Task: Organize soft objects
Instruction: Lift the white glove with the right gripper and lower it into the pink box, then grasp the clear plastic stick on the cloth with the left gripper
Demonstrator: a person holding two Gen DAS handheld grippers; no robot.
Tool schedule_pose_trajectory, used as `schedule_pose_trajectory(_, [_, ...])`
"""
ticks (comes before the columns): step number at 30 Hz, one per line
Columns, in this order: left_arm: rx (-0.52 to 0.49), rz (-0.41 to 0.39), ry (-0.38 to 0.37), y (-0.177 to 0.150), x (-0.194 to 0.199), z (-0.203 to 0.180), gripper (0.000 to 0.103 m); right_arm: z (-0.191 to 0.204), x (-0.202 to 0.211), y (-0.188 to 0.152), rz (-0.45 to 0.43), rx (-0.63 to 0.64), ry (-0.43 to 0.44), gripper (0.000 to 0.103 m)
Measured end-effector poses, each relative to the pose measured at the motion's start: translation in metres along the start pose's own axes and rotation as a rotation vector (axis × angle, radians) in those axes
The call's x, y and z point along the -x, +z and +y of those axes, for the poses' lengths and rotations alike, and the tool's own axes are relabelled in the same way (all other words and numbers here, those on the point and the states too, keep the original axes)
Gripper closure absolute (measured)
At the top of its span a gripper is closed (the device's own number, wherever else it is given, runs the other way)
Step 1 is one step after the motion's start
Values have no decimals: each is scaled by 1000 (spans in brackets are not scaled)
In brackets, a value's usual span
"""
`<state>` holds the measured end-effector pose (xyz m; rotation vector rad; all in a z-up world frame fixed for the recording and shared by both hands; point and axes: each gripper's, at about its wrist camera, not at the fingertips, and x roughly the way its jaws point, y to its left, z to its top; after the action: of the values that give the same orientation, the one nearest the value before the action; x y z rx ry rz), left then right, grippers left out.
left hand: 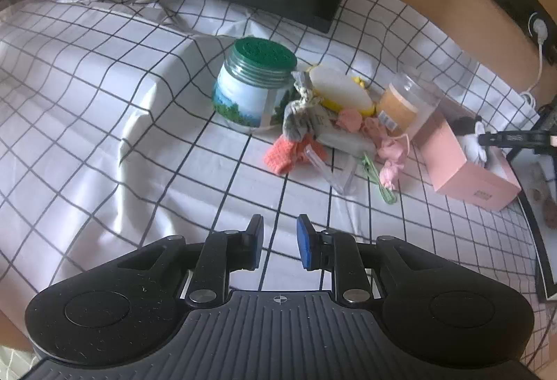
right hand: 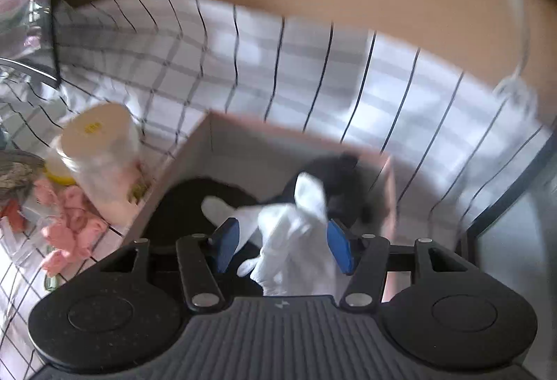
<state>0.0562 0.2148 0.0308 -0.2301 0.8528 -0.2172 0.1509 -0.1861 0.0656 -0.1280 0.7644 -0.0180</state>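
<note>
Nearest in the right wrist view, the right tool (right hand: 283, 246) stands over the open pink box (right hand: 195, 150), its blue pads spread, with a white soft item (right hand: 292, 234) lying loose between them and touching neither pad firmly. The item hangs within the box opening, above a black soft object (right hand: 334, 178) already lying inside. To finish this release well, the tool should probably lift straight up with the pads kept apart, so the white fabric does not snag and get dragged back over the rim.

In the left wrist view, the left tool (left hand: 278, 240) hovers over bare checked cloth (left hand: 104, 101) on the tabletop, its pads narrowly parted and empty. Farther on, toward the middle of the tabletop, lies the remaining pile: an orange knitted piece (left hand: 282, 153), pink soft pieces (left hand: 390, 153) and a patterned fabric pouch (left hand: 296, 115). Behind these stand a green-lidded jar (left hand: 250, 87) and a clear jar (left hand: 403, 101) with pale orange contents; the first jar's contents cannot be told. The box sits near the right edge.
</note>
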Motion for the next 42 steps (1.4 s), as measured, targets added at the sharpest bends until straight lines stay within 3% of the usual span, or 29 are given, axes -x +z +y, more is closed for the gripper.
schedule_pose_trajectory(4, [-4,-38,-17,8,-2,-2,80,10,39,-1,-129,76,-43,41])
schedule_pose_trajectory(7, [16,-77,-31,22,-6,-5,80,25,61,-2,-194,120,-25,41])
schedule_pose_trajectory(14, [-57,-178,24,59,-20,-30,80,63,77,-13,-191,117,134,40])
schedule_pose_trajectory(21, [-90,-113,46,61,-50,-48,78,107,52,-30,-118,151,223,40])
schedule_pose_trajectory(25, [-249,-128,-32,48,-46,-69,78,122,32,-31,-84,172,253,40])
schedule_pose_trajectory(29, [-417,-43,-60,34,-61,-84,76,135,27,-33,-80,216,267,40])
schedule_pose_trajectory(33, [-476,-5,-95,30,-68,-90,76,133,29,-34,-68,201,284,40])
schedule_pose_trajectory(36, [-532,10,-64,33,-76,-92,76,123,32,-39,-45,153,296,41])
schedule_pose_trajectory(42, [-588,121,-57,39,-100,-85,76,118,38,-56,-7,134,298,41])
